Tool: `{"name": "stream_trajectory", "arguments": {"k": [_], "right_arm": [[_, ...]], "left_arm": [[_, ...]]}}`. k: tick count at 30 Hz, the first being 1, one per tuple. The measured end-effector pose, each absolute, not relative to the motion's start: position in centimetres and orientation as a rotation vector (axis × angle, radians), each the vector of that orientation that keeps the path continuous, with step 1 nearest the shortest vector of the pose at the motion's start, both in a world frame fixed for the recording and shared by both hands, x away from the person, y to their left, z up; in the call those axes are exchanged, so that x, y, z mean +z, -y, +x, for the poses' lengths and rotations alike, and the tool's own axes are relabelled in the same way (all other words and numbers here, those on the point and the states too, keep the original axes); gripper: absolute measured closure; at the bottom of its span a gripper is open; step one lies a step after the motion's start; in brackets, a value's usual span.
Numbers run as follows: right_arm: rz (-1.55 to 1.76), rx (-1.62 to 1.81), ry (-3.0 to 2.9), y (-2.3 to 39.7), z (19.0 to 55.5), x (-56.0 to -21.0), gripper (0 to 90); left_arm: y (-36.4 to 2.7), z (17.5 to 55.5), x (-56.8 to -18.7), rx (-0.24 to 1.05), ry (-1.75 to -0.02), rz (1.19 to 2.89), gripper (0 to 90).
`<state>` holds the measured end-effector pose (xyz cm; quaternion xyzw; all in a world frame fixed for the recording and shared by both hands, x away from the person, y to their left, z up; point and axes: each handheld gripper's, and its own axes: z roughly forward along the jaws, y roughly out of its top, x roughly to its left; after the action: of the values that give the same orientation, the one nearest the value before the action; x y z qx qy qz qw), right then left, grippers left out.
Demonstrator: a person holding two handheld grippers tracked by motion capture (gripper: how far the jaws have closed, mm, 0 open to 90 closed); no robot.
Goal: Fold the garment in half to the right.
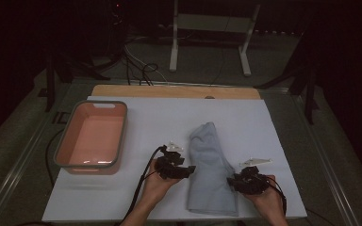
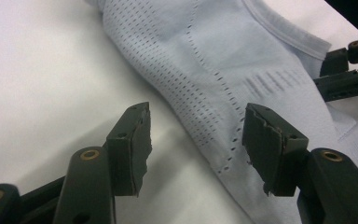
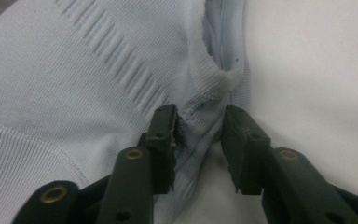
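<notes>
On the white sheet [image 1: 122, 197] that covers the bench lies a pale blue knit garment [image 1: 210, 169], folded into a long soft shape between my two hands, its narrow end pointing away from me. My left gripper [image 1: 181, 170] sits at its left edge and my right gripper [image 1: 238, 181] at its right edge, lower down.

Along my left jaws the cloth is a fine mesh – rows of tiny holes, a dotted seam line, a patch of short ribbed dashes. These jaws stand open, blunt black pads well apart, with the garment's edge running between them and bare white sheet under the left pad; neither pad presses on the fabric. Farther off in that view the tips of my right gripper [image 2: 349, 70] rest at the hemmed border.

Along my right jaws the weave is tighter, ribbed, with a thick rolled hem bunched into a small knot just ahead of the tips. A fold of that hem lies between the pads; they are close together, but I cannot tell whether they pinch it.

From above, a salmon-pink plastic tub [image 1: 66, 141] with a grey rim and rounded corners sits to the left – well apart from the garment, with open sheet between. More bare sheet lies beyond the garment and to its right, as far as the wooden strip [image 1: 169, 91] at the bench's far edge.
</notes>
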<state>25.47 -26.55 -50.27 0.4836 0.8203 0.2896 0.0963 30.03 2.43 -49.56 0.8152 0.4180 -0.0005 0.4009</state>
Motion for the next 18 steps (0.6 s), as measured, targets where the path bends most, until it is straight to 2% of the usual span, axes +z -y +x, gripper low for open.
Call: {"name": "stream_trajectory", "arguments": {"k": [6,10,15,18], "right_arm": [[1.437,0.821,-2.443,26.6,25.6,-50.2,77.2],[1.435,0.817,-2.439,26.7,25.6,-50.2,78.6],[1.423,0.802,-2.425,26.6,25.5,-50.2,75.4],[1.418,0.780,-2.410,26.6,25.5,-50.2,67.4]], "left_arm": [[-1.6,30.6,-50.1,-0.035,-1.056,2.041,40.9],[-0.9,30.9,-50.4,-0.065,-1.052,2.030,39.3],[-0.4,31.7,-51.0,-0.099,-1.079,2.019,37.5],[-0.4,32.1,-51.4,-0.129,-1.091,2.014,37.3]]}}
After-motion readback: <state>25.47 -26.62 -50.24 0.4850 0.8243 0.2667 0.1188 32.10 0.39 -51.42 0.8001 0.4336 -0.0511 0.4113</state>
